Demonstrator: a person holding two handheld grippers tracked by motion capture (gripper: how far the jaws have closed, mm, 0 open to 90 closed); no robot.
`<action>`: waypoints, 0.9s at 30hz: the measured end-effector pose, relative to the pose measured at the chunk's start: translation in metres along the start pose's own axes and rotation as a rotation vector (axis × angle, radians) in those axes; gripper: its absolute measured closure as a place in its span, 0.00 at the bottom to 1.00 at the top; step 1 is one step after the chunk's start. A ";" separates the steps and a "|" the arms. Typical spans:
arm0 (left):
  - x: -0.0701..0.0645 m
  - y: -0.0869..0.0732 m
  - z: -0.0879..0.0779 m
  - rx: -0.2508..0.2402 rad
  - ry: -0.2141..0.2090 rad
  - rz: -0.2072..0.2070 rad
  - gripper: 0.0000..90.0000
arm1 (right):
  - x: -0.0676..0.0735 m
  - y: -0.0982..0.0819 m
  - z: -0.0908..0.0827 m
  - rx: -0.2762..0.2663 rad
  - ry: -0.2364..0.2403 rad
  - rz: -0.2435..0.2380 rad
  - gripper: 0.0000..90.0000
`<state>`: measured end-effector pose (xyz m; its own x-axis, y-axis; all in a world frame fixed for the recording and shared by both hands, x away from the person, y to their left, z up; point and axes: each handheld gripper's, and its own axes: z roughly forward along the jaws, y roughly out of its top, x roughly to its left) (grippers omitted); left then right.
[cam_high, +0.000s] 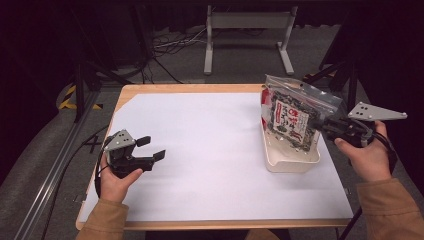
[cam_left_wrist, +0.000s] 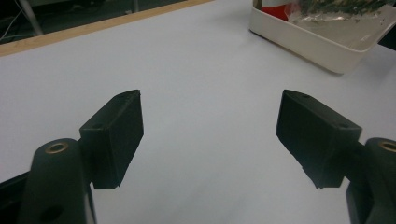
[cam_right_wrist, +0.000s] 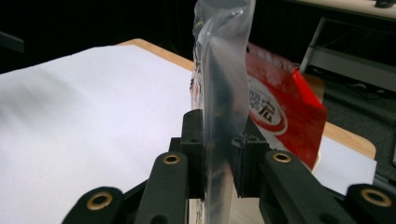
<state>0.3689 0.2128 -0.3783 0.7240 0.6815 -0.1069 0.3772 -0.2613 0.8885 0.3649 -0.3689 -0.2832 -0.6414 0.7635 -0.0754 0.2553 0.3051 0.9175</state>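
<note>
Gripping the snack bag (cam_high: 295, 112) by its edge, the right tongs (cam_high: 324, 123) hang it over the white tray (cam_high: 291, 162) for lowering; left tongs (cam_high: 151, 148) rest apart on the bench (cam_high: 200, 150)

Tabletop (cam_high: 131, 91): we see a pale wooden board, its edge showing along the far side and the corners.
White sheet (cam_high: 200, 150): it covers nearly all of the tabletop and lies flat.
Floor (cam_high: 240, 75): we make out grey carpet beyond the far edge and down both sides.
Metal stand (cam_high: 248, 22): a light grey frame with two legs and flat feet stands on the floor behind the tabletop.
Cables (cam_high: 165, 47): we see a loose tangle on the floor, left of the stand.
Rail (cam_high: 55, 165): a grey metal rail runs aslant at the left.
Hazard tape (cam_high: 67, 102): yellow and black, near the rail.
Light: we find the tabletop lit and the room behind dark.
</note>
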 end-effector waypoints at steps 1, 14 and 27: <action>0.000 0.000 0.000 0.003 -0.001 -0.002 0.26 | 0.000 -0.002 0.001 0.004 0.000 0.000 0.86; 0.000 -0.001 -0.002 0.005 0.004 0.005 0.26 | -0.005 -0.026 0.006 -0.003 0.000 0.056 0.86; -0.003 0.000 -0.003 0.006 -0.004 0.004 0.26 | -0.001 -0.044 0.012 -0.027 -0.010 0.072 0.86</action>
<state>0.3650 0.2129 -0.3768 0.7279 0.6775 -0.1053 0.3775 -0.2678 0.8864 0.3627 -0.3759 -0.3287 -0.6147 0.7886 -0.0130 0.2806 0.2341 0.9308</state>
